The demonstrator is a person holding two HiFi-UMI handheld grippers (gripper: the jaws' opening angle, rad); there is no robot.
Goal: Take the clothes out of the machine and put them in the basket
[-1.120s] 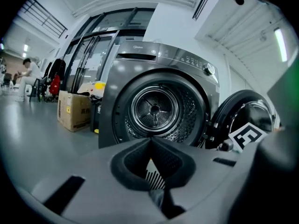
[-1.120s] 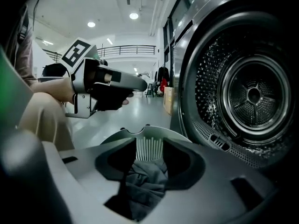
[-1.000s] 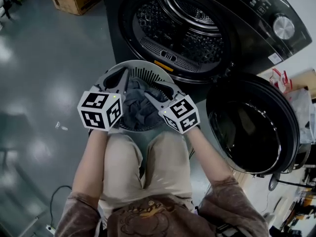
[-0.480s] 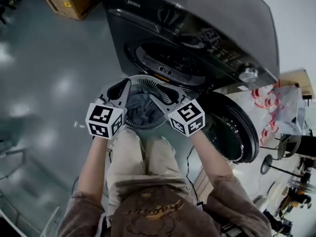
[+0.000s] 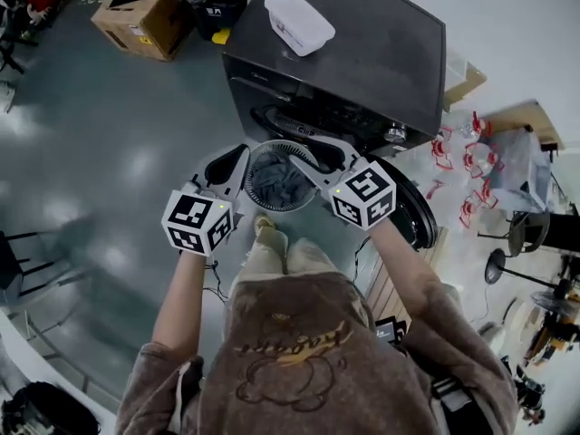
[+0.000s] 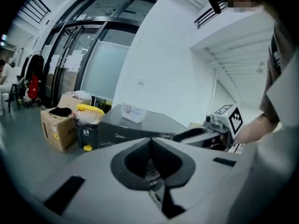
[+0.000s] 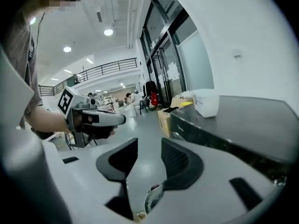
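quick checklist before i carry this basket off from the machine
1. left gripper on the basket rim: ok, jaws closed on it.
2. right gripper on the rim: ok, the rim sits deep between its jaws, tips apart.
3. clothes inside the basket: ok, the grey pile lies within the rim.
4. door of the machine out of the way: not ok, it hangs open on the person's right.
5. machine emptied: cannot tell, the basket covers its opening.
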